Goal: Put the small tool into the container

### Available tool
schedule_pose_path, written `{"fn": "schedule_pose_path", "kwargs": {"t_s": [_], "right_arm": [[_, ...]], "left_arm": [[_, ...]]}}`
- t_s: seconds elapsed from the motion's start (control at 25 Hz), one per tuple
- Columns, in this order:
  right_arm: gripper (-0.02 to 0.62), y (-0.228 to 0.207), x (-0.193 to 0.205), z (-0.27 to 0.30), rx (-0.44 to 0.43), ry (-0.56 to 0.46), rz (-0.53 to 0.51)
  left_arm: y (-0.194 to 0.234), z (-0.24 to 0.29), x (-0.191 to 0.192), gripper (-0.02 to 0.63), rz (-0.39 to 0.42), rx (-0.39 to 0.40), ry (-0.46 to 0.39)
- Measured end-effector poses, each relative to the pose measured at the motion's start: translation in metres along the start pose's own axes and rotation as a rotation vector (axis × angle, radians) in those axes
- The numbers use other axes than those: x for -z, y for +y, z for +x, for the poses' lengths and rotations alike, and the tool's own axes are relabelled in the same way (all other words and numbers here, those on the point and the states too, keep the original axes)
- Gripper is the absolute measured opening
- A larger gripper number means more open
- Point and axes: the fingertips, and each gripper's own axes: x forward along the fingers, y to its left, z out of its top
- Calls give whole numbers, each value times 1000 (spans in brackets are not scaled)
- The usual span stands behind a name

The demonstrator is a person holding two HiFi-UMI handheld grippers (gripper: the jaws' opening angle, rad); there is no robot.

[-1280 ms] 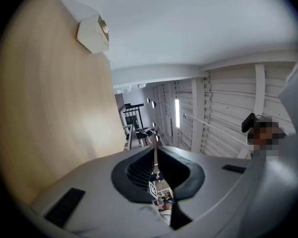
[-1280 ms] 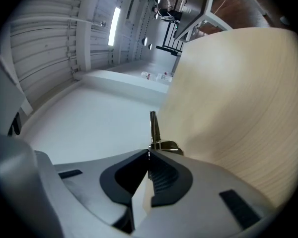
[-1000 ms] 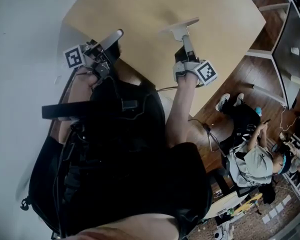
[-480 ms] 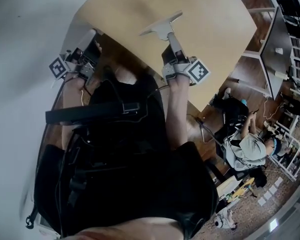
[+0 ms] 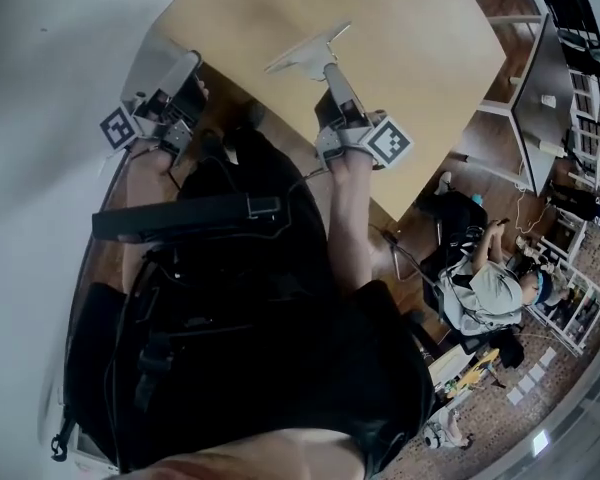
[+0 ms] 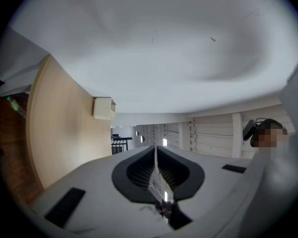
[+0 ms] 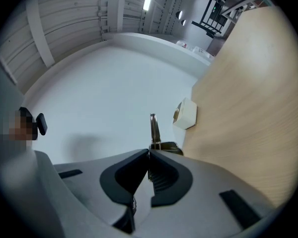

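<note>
Compared with a second ago, both grippers are seen further left in the head view. The left gripper (image 5: 185, 66) is now held at the left corner of the table (image 5: 380, 28), beside the pale wall (image 5: 40, 118). Its marker cube (image 5: 118, 126) faces the camera, and the hand behind it is largely covered by the gripper body.

In the left gripper view its fingers (image 6: 134, 172) are closed together at the tips with nothing between them. Only a thin slit is left lower down, through which bits of the room show. Beyond them, the table is seen tilted on edge, with a small white box (image 6: 103, 108) fixed to the wall at the table's edge.

Most of the near side of the table is hidden in the head view by the person's black clothing (image 5: 240, 318), which fills the centre and bottom of the frame.

The right gripper (image 5: 308, 50) is held over the table. In the right gripper view its fingers (image 7: 119, 175) are clamped on the small tool (image 7: 153, 128). A thin metal loop sticks up past the fingertips and a dark part lies just beside them. The rest of the tool is covered by the fingers, so its shape cannot be made out. In the head view it is too small to be picked out.

At the far right, a seated person (image 5: 490, 288) is seen on the floor, and a dark desk (image 5: 540, 78) is cut off by the frame edge.
</note>
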Motion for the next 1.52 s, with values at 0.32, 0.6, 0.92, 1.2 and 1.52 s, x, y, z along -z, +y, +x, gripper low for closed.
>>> {"fn": "schedule_pose_path", "kwargs": {"t_s": [0.32, 0.6, 0.92, 1.2, 1.52], "right_arm": [[-8, -18, -18, 51, -83, -16, 67], [-7, -51, -98, 105, -121, -34, 35], [-6, -57, -141, 148, -95, -29, -77], [-8, -65, -155, 176, 14, -65, -234], [-8, -66, -162, 229, 119, -69, -310]], "left_arm": [[6, 36, -16, 14, 42, -47, 60], [34, 134, -31, 14, 99, -85, 147], [51, 165, -27, 14, 73, -133, 202], [62, 164, -22, 14, 56, -110, 264], [77, 177, -43, 13, 1, -107, 263]]}}
